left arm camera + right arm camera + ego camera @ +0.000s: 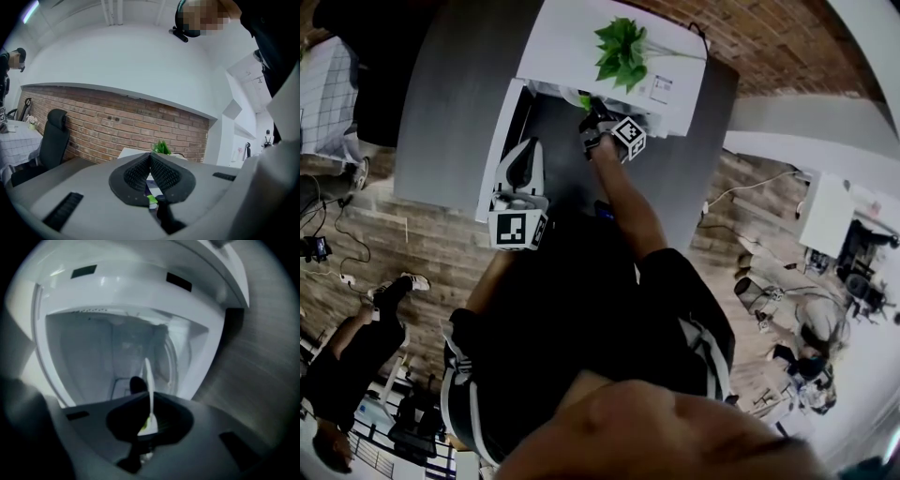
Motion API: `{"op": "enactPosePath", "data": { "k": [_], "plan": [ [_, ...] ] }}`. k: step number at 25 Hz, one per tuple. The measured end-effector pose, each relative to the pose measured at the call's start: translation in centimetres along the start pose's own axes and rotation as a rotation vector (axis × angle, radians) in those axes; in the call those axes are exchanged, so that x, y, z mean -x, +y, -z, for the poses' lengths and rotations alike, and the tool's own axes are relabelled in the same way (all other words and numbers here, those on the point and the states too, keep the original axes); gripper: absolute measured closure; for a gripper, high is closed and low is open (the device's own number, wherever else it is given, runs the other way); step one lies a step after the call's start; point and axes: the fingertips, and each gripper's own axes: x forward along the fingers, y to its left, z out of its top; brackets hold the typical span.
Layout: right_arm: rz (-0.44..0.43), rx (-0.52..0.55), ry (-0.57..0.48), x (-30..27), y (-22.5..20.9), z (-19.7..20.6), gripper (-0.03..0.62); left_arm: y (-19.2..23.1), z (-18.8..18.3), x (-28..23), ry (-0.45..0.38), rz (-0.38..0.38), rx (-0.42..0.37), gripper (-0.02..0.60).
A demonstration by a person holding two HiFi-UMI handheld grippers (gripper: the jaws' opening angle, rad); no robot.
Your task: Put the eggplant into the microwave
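Observation:
The white microwave (572,47) stands on a grey table with its door (494,155) swung open to the left. My right gripper (592,120) reaches into the opening, jaws shut. In the right gripper view the white cavity (89,357) fills the picture. A dark rounded eggplant (136,384) sticks out past the shut right gripper (151,401), a green bit of it caught low between the jaws. The eggplant's green cap (584,100) shows at the gripper's tip in the head view. My left gripper (523,155) hovers by the open door, shut and holding nothing (150,161).
A green plant (622,52) sits on top of the microwave and also shows in the left gripper view (162,147). The grey table (450,94) stands against a brick wall (117,126). A black office chair (51,136) is at the left. Another person (347,375) stands on the wooden floor.

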Motion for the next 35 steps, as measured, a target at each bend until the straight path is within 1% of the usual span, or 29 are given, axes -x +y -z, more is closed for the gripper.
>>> {"op": "enactPosePath", "data": {
  "k": [10, 18, 21, 28, 35],
  "plan": [
    [-0.001, 0.004, -0.019, -1.9, -0.8, -1.4, 0.556, 0.9, 0.5, -0.9, 0.022, 0.002, 0.004, 0.546],
    [0.011, -0.006, -0.043, -2.6, -1.1, -1.7, 0.556, 1.2, 0.8, -1.5, 0.036, 0.011, 0.0, 0.546],
    [0.004, 0.006, -0.049, -2.9, -1.4, -1.8, 0.556, 1.4, 0.9, -1.6, 0.044, 0.013, -0.005, 0.546],
    [0.035, 0.012, -0.05, -3.0, -1.2, -1.8, 0.556, 1.4, 1.3, -1.8, 0.045, 0.021, -0.008, 0.546],
    [0.035, 0.035, -0.062, -3.1, -1.3, -2.3, 0.554, 1.3, 1.1, -1.6, 0.045, 0.023, -0.011, 0.546]
  ]
}}
